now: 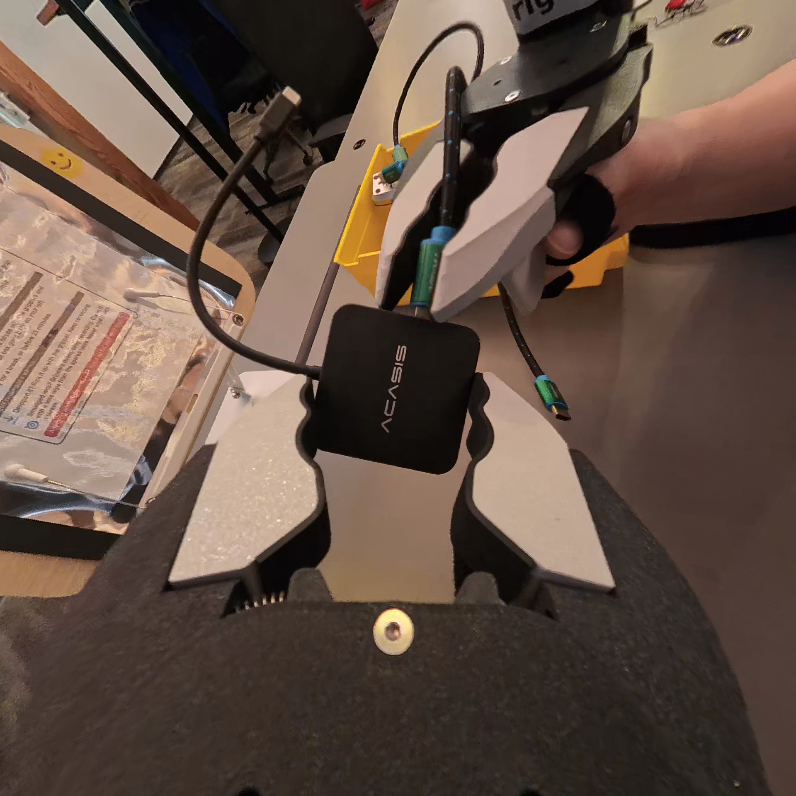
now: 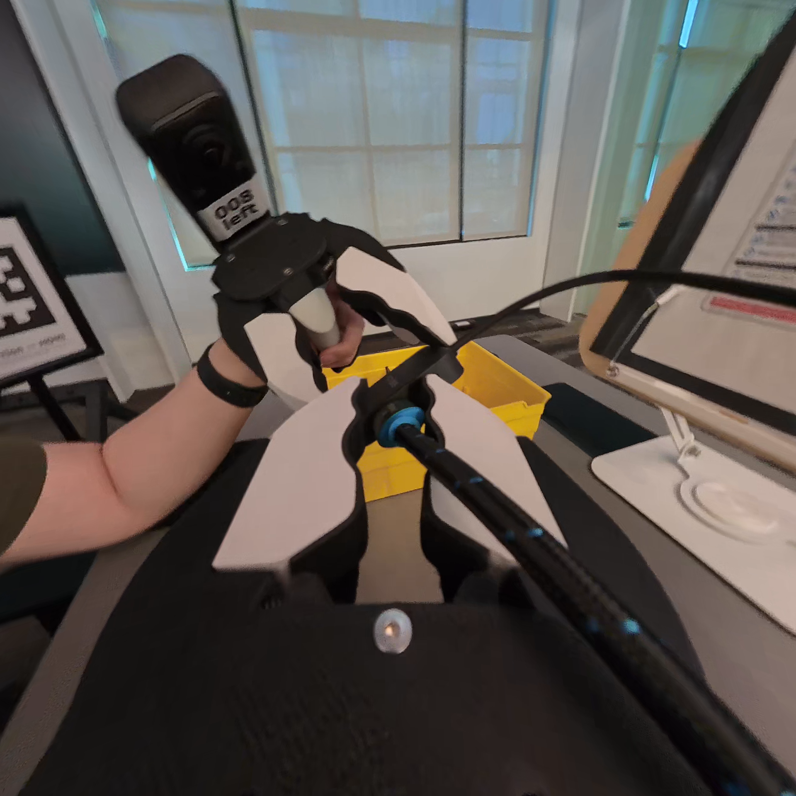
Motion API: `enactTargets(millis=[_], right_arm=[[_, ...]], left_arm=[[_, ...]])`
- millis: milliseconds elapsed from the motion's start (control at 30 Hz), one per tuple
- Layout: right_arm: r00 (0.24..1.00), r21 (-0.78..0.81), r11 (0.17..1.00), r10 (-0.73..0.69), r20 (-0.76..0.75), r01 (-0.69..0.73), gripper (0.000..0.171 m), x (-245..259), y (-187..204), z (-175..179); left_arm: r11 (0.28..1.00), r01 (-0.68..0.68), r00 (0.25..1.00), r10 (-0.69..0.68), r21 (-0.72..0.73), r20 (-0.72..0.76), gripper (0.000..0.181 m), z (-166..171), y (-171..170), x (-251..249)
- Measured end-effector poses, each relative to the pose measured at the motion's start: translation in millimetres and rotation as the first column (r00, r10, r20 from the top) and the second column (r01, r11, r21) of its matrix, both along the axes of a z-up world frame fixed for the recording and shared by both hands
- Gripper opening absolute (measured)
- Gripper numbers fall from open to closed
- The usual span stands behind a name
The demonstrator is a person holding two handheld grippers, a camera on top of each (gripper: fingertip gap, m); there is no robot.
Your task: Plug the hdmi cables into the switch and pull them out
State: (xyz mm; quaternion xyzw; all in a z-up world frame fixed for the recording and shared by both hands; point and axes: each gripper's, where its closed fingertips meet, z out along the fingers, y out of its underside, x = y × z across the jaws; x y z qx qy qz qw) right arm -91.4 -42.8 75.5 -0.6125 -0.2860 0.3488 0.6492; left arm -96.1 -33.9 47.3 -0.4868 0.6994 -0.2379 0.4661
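My left gripper (image 1: 394, 385) is shut on the black square switch (image 1: 400, 413) by its two side edges and holds it above the grey table. My right gripper (image 1: 420, 303) is shut on a green plug (image 1: 426, 271) of a black braided cable (image 2: 517, 525). The plug's tip meets the switch's far edge; I cannot tell how deep it sits. In the right wrist view my right gripper (image 2: 394, 409) grips the plug's blue collar (image 2: 398, 424), with the switch (image 2: 413, 370) edge-on beyond it and the left gripper (image 2: 387, 366) clamped on it.
A second green plug (image 1: 553, 398) on a braided cable lies on the table to the right. A third green plug (image 1: 394, 166) lies in a yellow bin (image 1: 357, 232). The switch's own lead (image 1: 206, 241) arcs left. A framed sheet (image 1: 86, 344) stands left, on a white stand (image 2: 689, 495). Left and right tips are no more than a few centimetres apart.
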Motion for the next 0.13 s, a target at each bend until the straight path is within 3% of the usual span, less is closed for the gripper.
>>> enactTargets(millis=[133], right_arm=[[0.985, 0.117, 0.99, 0.066, 0.161, -0.085, 0.031, -5.7, -13.4, -0.7]], left_arm=[[0.997, 0.052, 0.998, -0.051, -0.049, 0.021, 0.069, 4.8, -8.1, -3.6]])
